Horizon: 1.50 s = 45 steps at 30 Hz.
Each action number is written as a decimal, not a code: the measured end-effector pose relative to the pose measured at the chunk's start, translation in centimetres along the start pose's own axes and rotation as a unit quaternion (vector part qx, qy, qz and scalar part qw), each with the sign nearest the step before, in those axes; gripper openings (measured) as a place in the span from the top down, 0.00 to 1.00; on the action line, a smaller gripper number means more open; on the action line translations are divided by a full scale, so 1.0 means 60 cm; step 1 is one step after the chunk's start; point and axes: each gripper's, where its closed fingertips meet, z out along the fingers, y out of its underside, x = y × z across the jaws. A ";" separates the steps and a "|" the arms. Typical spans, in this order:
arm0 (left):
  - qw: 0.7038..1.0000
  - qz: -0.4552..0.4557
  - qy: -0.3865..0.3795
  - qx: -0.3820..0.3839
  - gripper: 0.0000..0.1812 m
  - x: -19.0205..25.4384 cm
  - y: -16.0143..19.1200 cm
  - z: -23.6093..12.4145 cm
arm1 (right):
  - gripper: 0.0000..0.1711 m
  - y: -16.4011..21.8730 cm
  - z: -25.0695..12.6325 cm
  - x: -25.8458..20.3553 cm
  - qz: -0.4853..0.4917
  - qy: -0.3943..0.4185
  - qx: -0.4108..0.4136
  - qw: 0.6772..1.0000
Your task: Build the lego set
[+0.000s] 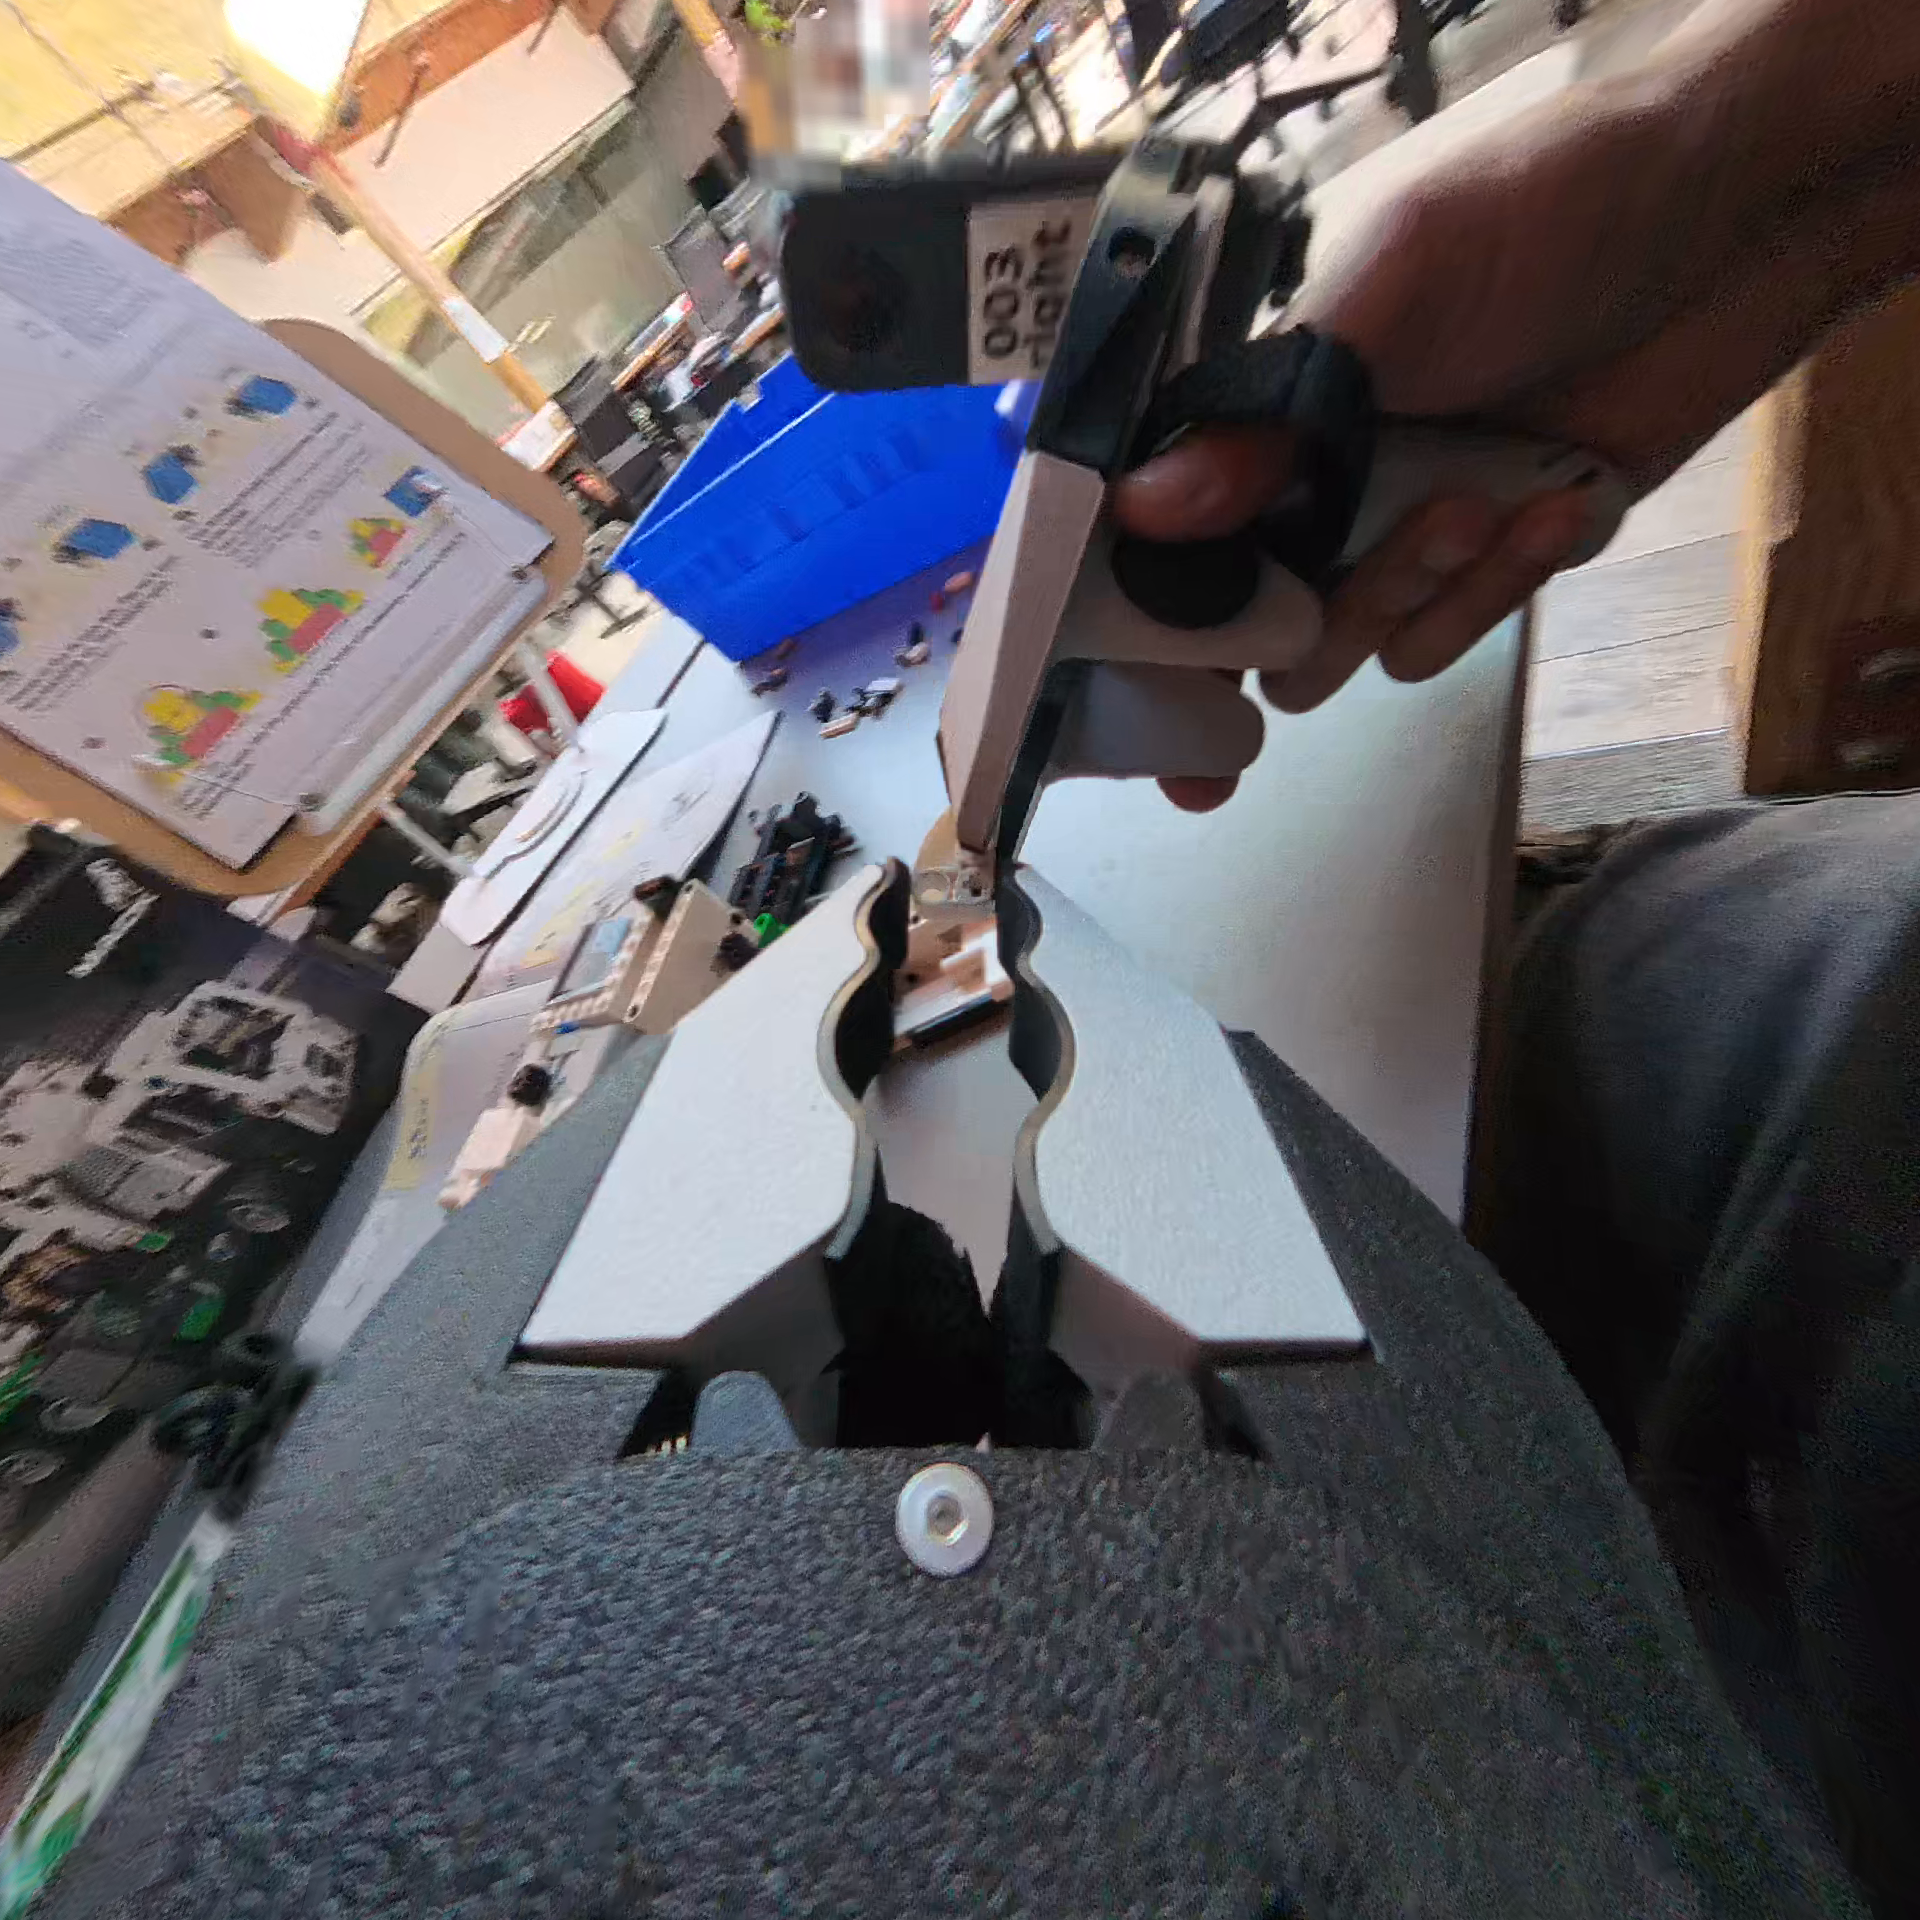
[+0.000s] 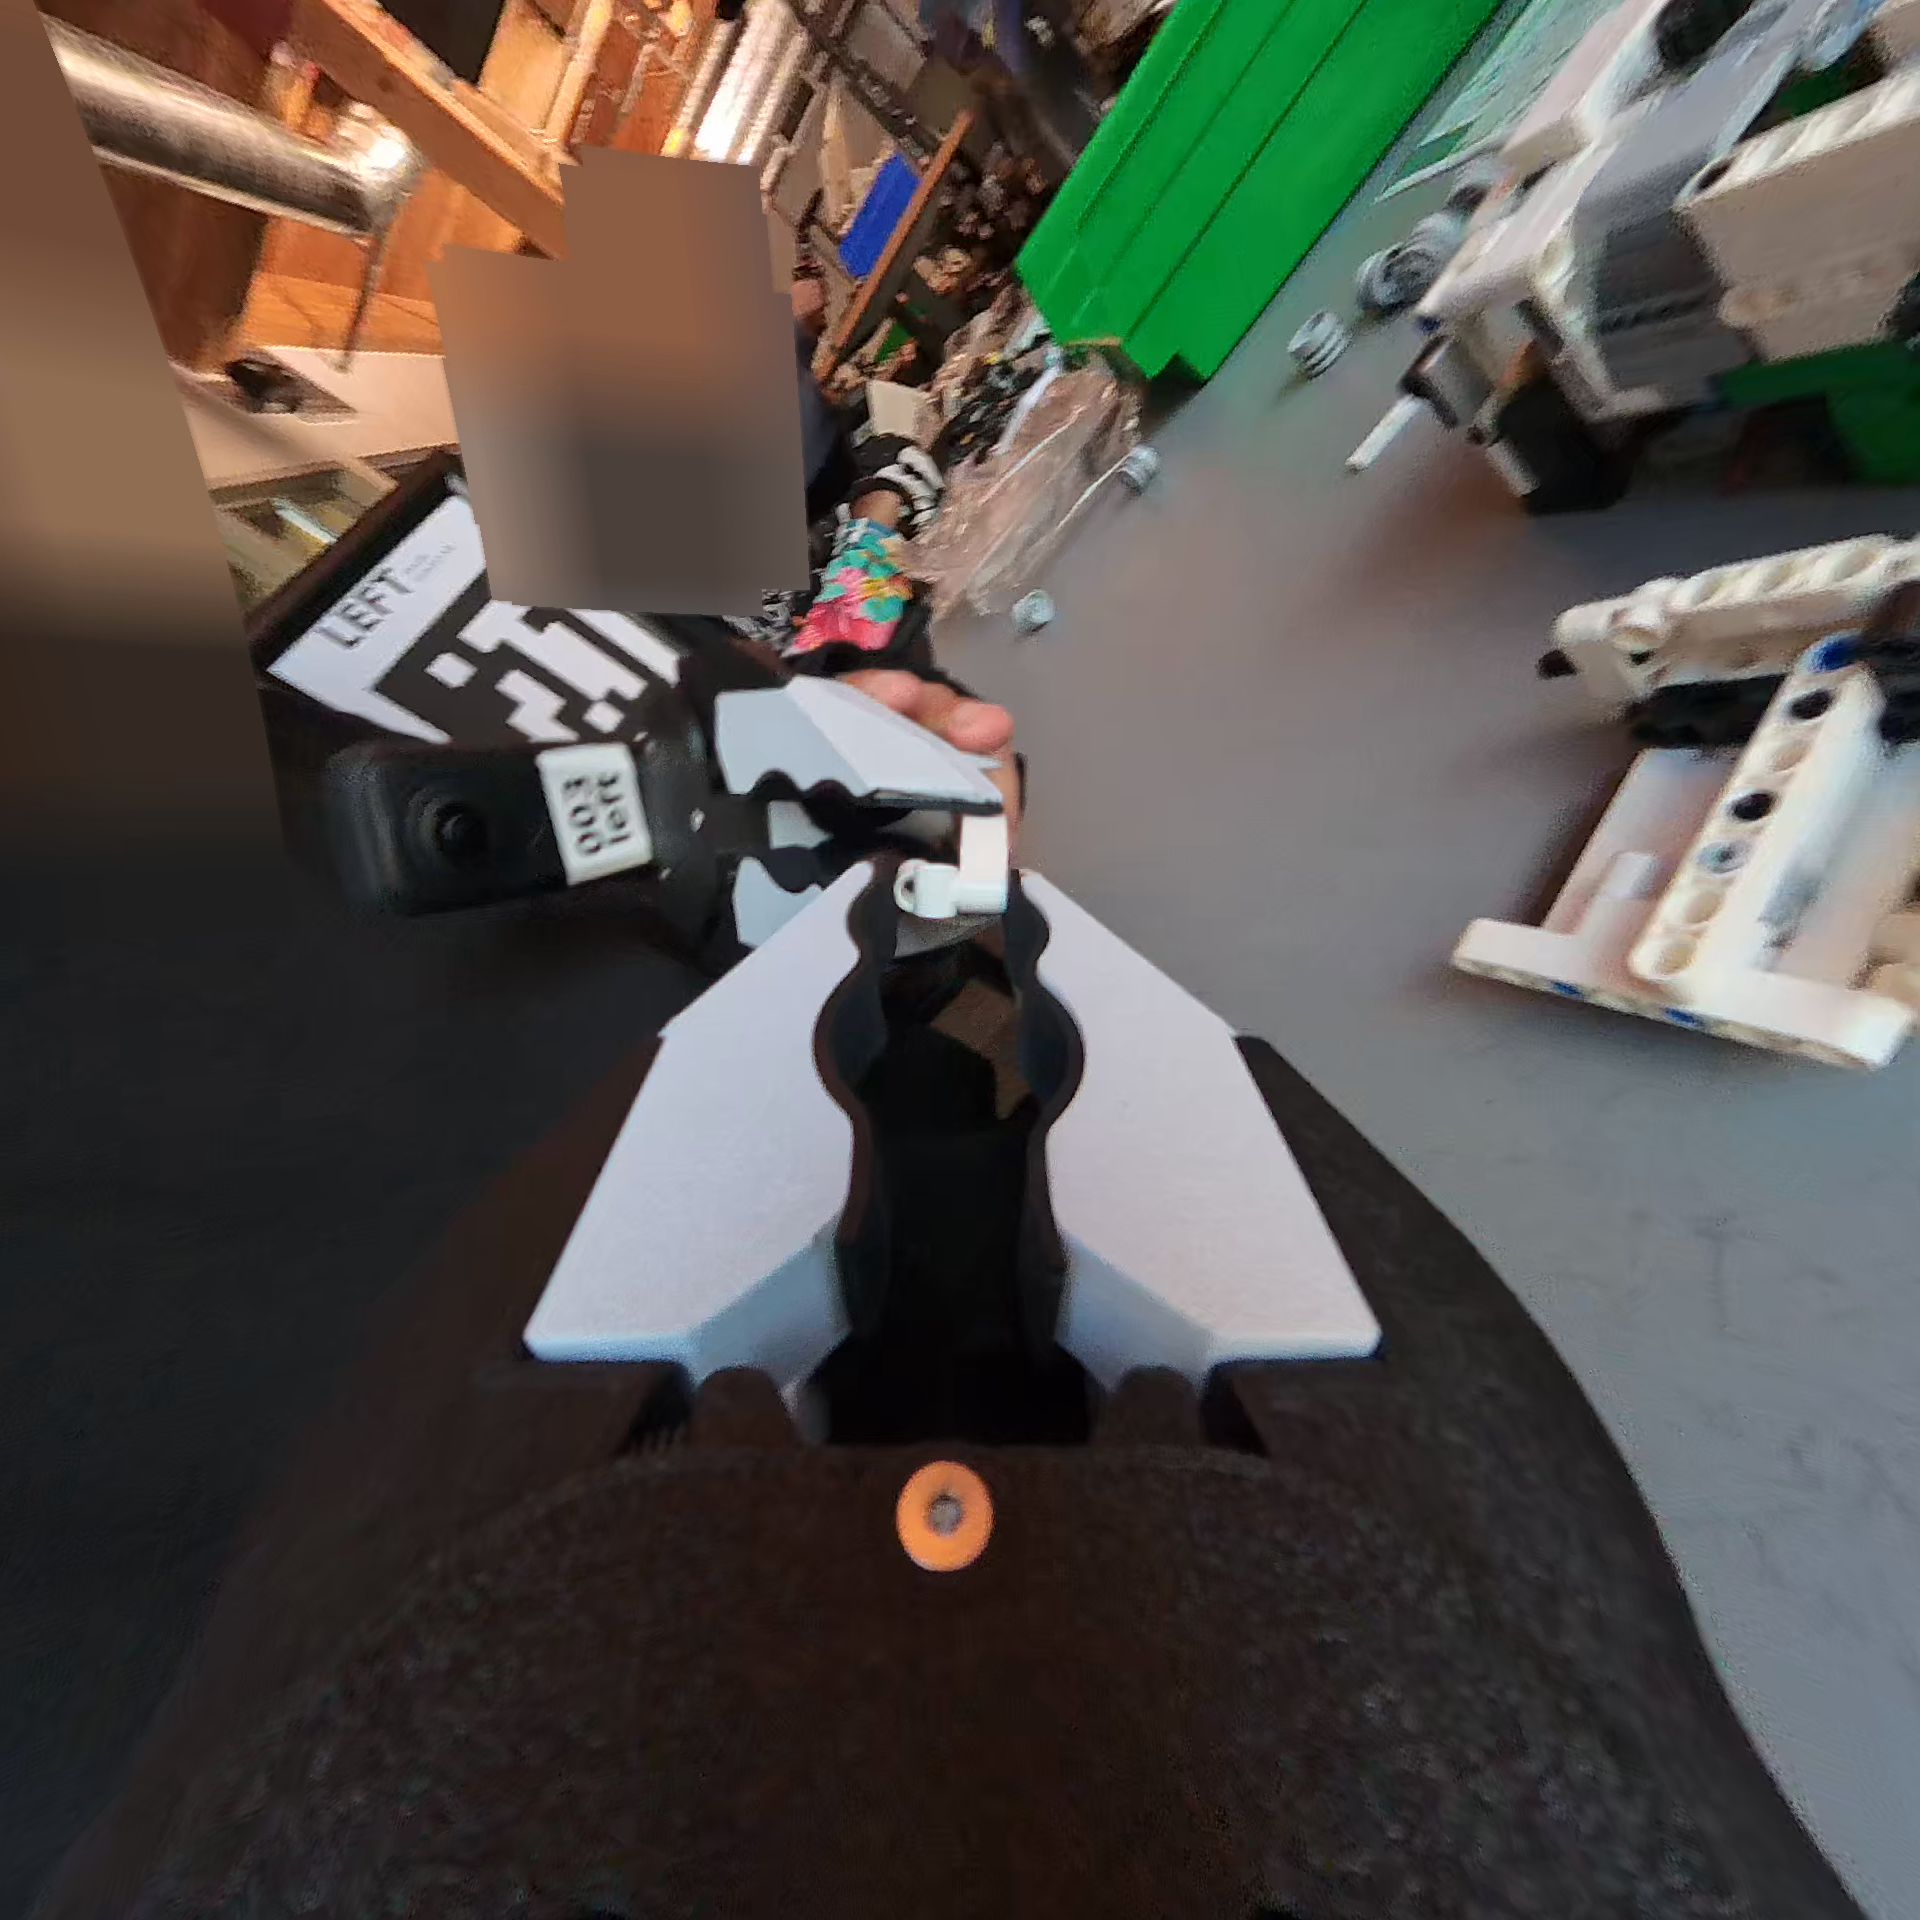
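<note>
Blue plastic bin (image 1: 831, 509) on the table (image 1: 1299, 987); green bin (image 2: 1226, 177); crumpled clear plastic bags (image 2: 1018, 468)

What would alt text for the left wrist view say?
Two white-fingered handheld grippers, left gripper and right gripper, meet tip to tip on a small white lego piece above a white table, with a blue plastic bin behind.

This looks like a workshop or maker space. Timber beams (image 2: 436, 94) and a metal duct (image 2: 229, 156) run overhead, and rows of cluttered benches (image 1: 1091, 73) fill the background. A grey desk (image 2: 1299, 727) carries a blue bin (image 1: 821, 520), a green bin (image 2: 1195, 187), loose building-toy parts (image 1: 862, 707), half-built white models (image 2: 1714, 914) and a propped instruction sheet (image 1: 239, 540).
</note>
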 end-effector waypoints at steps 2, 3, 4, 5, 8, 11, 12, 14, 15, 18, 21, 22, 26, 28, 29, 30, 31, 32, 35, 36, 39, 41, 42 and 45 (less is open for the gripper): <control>0.999 0.007 0.030 0.023 0.91 0.005 -0.007 -0.011 | 0.89 0.004 0.000 -0.011 0.016 -0.037 -0.004 0.999; 0.999 0.018 0.041 0.030 0.89 0.008 -0.009 -0.014 | 0.89 0.007 0.002 -0.014 0.022 -0.048 -0.010 0.999; 0.998 0.030 0.053 0.035 0.88 0.015 -0.010 -0.015 | 0.89 0.009 0.006 -0.025 0.040 -0.077 -0.021 0.996; 0.997 0.040 0.056 0.034 0.89 0.017 -0.007 -0.014 | 0.89 0.013 0.009 -0.042 0.068 -0.123 -0.039 0.989; 0.998 0.026 0.055 0.018 0.91 0.008 0.001 -0.013 | 0.89 0.008 0.020 -0.038 0.070 -0.126 -0.038 0.989; 0.996 -0.023 0.089 0.008 0.92 0.013 0.004 -0.016 | 0.87 0.005 0.020 -0.032 0.023 -0.089 -0.034 0.995; 0.994 -0.037 0.099 0.003 0.92 0.016 0.006 -0.016 | 0.84 0.007 0.017 -0.027 -0.007 -0.065 -0.042 0.997; 0.990 -0.064 0.124 -0.008 0.92 0.020 0.010 -0.018 | 0.80 0.006 0.005 -0.011 -0.096 0.017 -0.060 0.993; 0.988 -0.074 0.132 -0.013 0.92 0.020 0.014 -0.018 | 0.81 0.001 -0.001 -0.006 -0.170 0.068 -0.067 0.981; 0.984 -0.083 0.153 -0.039 0.92 0.021 0.032 -0.016 | 0.84 0.007 -0.006 -0.013 -0.385 0.180 -0.145 0.894; 0.985 -0.046 0.150 -0.064 0.92 0.023 0.048 -0.012 | 0.89 0.012 0.001 -0.013 -0.517 0.241 -0.215 0.792; 0.986 -0.034 0.151 -0.068 0.92 0.025 0.049 -0.011 | 0.90 0.013 0.003 -0.010 -0.546 0.253 -0.234 0.763; 0.987 0.000 0.142 -0.079 0.92 0.032 0.052 -0.007 | 0.91 0.028 0.014 0.002 -0.572 0.243 -0.291 0.727; 0.987 0.018 0.134 -0.087 0.92 0.034 0.056 -0.007 | 0.92 0.030 0.012 0.011 -0.572 0.246 -0.308 0.719; 0.988 0.024 0.129 -0.086 0.92 0.035 0.055 -0.007 | 0.92 0.029 0.012 0.014 -0.575 0.249 -0.312 0.714; 0.988 0.028 0.122 -0.089 0.92 0.033 0.055 -0.007 | 0.93 0.029 0.013 0.015 -0.578 0.249 -0.314 0.711; 0.989 0.034 0.113 -0.093 0.92 0.030 0.056 -0.007 | 0.94 0.028 0.013 0.017 -0.576 0.252 -0.315 0.711; 0.990 0.040 0.101 -0.094 0.92 0.026 0.056 -0.007 | 0.94 0.026 0.015 0.017 -0.574 0.254 -0.312 0.713; 0.992 0.050 0.058 -0.098 0.92 0.010 0.053 -0.006 | 0.96 0.013 0.018 0.015 -0.553 0.266 -0.289 0.735; 0.993 0.058 0.036 -0.100 0.92 0.003 0.051 -0.005 | 0.96 0.007 0.018 0.013 -0.544 0.270 -0.277 0.745; 0.991 0.075 -0.016 -0.112 0.92 -0.009 0.053 0.000 | 0.96 -0.004 0.018 0.016 -0.526 0.289 -0.255 0.758; 0.990 0.070 -0.040 -0.112 0.92 -0.013 0.054 0.002 | 0.96 -0.008 0.018 0.019 -0.513 0.301 -0.240 0.767; 0.991 0.064 -0.052 -0.110 0.92 -0.017 0.052 0.002 | 0.96 -0.011 0.018 0.019 -0.502 0.304 -0.229 0.776; 0.991 0.036 -0.077 -0.103 0.92 -0.028 0.049 0.002 | 0.96 -0.023 0.021 0.015 -0.465 0.316 -0.184 0.806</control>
